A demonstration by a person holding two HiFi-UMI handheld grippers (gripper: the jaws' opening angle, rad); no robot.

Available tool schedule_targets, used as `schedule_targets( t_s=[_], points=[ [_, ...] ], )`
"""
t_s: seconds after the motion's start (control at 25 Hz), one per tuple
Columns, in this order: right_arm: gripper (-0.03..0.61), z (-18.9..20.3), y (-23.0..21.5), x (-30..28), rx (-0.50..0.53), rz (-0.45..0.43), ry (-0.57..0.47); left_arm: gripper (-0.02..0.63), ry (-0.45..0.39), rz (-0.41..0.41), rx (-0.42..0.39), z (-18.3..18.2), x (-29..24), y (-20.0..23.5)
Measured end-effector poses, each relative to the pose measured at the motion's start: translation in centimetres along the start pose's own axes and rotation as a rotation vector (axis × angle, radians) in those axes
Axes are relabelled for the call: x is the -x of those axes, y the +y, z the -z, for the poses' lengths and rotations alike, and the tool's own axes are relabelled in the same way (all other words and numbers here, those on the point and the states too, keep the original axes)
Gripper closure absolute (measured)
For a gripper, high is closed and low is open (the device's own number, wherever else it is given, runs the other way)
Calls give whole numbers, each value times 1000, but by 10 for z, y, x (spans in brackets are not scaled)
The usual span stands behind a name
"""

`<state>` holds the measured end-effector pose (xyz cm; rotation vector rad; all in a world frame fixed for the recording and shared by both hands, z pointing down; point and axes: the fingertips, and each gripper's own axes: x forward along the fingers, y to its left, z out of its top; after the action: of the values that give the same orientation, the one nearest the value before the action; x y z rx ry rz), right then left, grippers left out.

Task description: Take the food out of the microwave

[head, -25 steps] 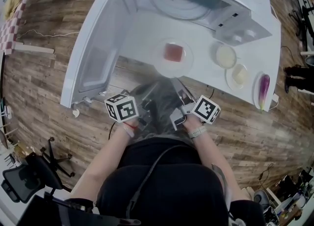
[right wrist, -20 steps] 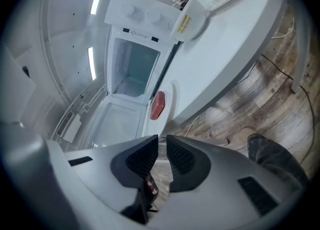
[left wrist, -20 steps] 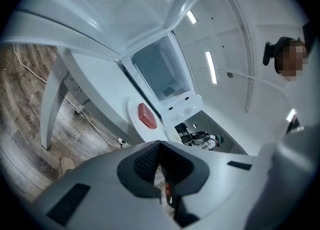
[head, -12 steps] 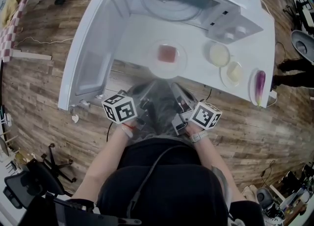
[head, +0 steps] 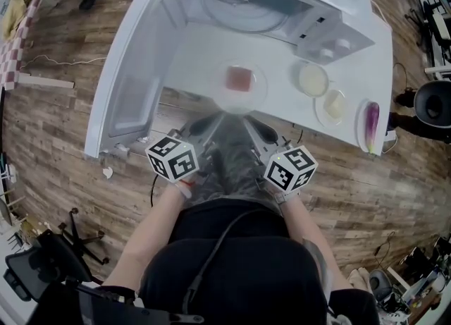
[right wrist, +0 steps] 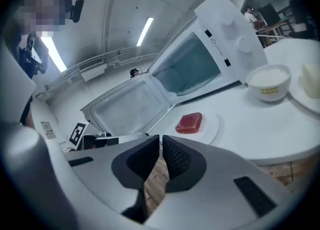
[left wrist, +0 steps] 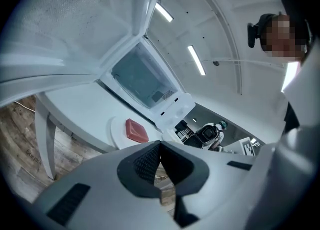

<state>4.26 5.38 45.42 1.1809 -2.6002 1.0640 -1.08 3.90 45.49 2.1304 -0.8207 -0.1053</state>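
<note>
A red block of food (head: 239, 77) lies on a white plate (head: 257, 94) on the white table, in front of the open microwave (head: 331, 34), whose door (head: 134, 84) swings out to the left. Both grippers hang below the table's near edge, close to the person's body and apart from the plate. The left gripper (head: 199, 128) is shut and empty; its own view shows its tips (left wrist: 160, 146) meeting, with the food (left wrist: 136, 130) ahead. The right gripper (head: 262, 132) is also shut and empty (right wrist: 161, 140), with the food (right wrist: 190, 122) beyond it.
To the right of the plate stand a bowl of white stuff (head: 313, 78), a small plate with pale food (head: 334, 105) and a purple vegetable (head: 371, 123). The microwave's glass turntable (head: 246, 10) is bare. Wooden floor surrounds the table; office chairs stand at the lower left (head: 49, 260) and the right (head: 433, 101).
Both grippers stay low near the body; the right one's marker cube has turned and shifted slightly left. The plate and food have not moved on the table.
</note>
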Motion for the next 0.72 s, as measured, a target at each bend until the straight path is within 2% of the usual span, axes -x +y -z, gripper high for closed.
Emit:
schedule_targets(
  t_s=[0.16, 0.28, 0.48, 0.72],
  points=[
    [540, -10, 8, 3, 122, 12, -4, 603, -16, 10, -33, -5, 1, -5],
    [548, -19, 9, 6, 173, 23, -10, 603, -31, 5, -46, -10, 3, -6],
    [551, -33, 5, 13, 221, 42, -30, 603, -43, 2, -69, -18, 7, -8],
    [555, -37, 2, 18, 207, 33, -49, 603, -53, 16, -83, -22, 8, -14]
  ],
)
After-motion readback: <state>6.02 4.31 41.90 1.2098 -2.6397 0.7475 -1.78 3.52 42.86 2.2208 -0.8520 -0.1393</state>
